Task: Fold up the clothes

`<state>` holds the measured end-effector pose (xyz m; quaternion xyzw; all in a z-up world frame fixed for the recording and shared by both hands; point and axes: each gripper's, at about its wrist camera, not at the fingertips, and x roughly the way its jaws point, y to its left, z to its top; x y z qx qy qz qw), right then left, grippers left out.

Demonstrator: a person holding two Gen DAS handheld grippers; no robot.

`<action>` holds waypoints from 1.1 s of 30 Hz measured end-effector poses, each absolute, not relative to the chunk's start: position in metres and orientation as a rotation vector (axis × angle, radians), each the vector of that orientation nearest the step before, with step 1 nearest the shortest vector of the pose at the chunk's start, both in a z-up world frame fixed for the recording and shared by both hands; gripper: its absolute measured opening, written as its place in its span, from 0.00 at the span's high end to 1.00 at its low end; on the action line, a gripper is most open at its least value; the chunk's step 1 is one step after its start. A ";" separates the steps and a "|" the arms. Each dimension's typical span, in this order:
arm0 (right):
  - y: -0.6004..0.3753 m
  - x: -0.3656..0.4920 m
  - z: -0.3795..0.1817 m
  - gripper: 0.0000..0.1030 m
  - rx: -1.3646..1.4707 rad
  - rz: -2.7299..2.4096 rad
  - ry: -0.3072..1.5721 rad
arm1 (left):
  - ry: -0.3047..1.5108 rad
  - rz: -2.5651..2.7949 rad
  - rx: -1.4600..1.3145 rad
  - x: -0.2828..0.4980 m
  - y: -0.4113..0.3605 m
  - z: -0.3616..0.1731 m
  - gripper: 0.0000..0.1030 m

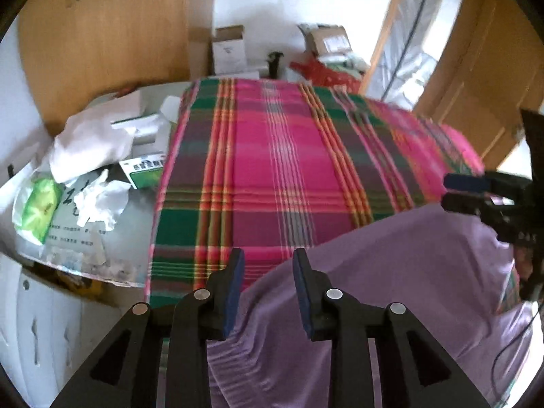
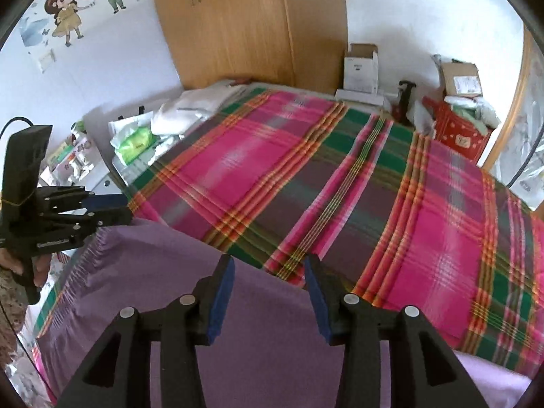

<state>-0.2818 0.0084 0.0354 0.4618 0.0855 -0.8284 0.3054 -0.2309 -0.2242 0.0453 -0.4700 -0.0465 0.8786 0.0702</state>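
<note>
Over the purple garment [image 1: 391, 289] on the plaid bedsheet [image 1: 272, 156], left gripper [image 1: 268, 285] sits apart, gripping nothing, probably lining up a fold. Right wrist view: right gripper [image 2: 268, 292] gapes empty above the garment's far edge too.

A tall plain wooden wardrobe [image 2: 251, 23] stands against the white wall [image 2: 425, 10]. Beside it, a cartoon sticker of two children [image 2: 85, 6] brightens the daylit wall. Open cardboard boxes [image 2: 360, 64] sit beyond.

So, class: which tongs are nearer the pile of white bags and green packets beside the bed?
Left. The left tongs hover at the bed edge beside that pile; the right tongs hover farther along the purple cloth.
</note>
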 end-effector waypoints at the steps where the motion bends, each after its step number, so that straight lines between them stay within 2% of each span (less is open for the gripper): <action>1: 0.008 -0.283 0.030 0.55 1.229 -2.179 0.232 | -0.131 2.633 -1.422 -0.232 -0.224 0.041 0.71; 8: 0.009 -0.284 0.010 0.52 1.244 -2.140 0.270 | -0.058 2.587 -1.436 -0.229 -0.217 0.031 0.71; 12: 0.005 -0.284 0.005 0.52 1.242 -2.139 0.325 | 0.058 2.605 -1.474 -0.230 -0.213 0.024 0.71; 17: -0.001 -0.284 0.001 0.52 1.219 -2.147 0.380 | 0.023 2.593 -1.484 -0.233 -0.219 0.017 0.71; 33: 0.004 -0.280 0.000 0.51 1.185 -2.163 0.387 | 0.140 2.552 -1.428 -0.221 -0.210 0.018 0.70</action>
